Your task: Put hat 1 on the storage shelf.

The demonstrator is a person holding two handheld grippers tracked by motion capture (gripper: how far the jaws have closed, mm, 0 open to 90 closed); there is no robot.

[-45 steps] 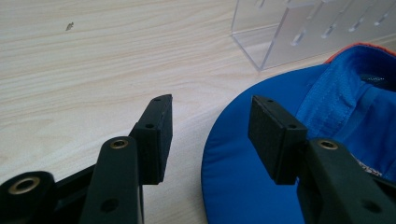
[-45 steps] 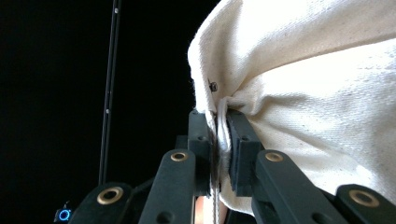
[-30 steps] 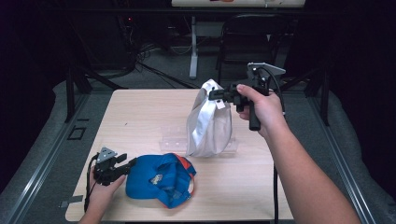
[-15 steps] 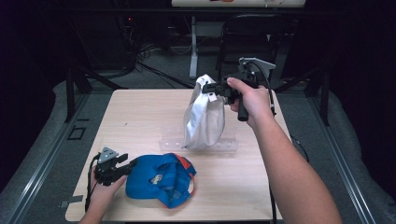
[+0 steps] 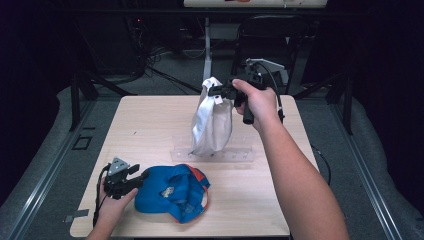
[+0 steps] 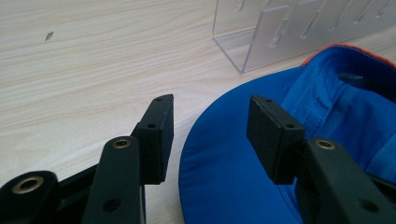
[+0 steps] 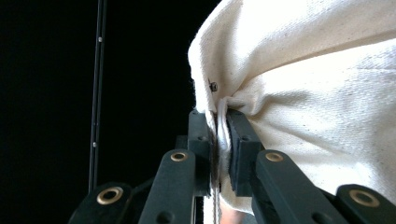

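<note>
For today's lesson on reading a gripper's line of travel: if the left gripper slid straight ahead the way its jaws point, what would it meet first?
Probably the blue cap: its brim edge already lies between the open jaws of the left gripper. The clear rack stands farther on.

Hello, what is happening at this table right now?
A person works with a claw in each hand. The right claw is shut on the fabric of a white cloth cap and holds it up above a clear acrylic rack on the wooden table. The left claw stands open at the brim of a blue cap lying on the table, not gripping it.
</note>
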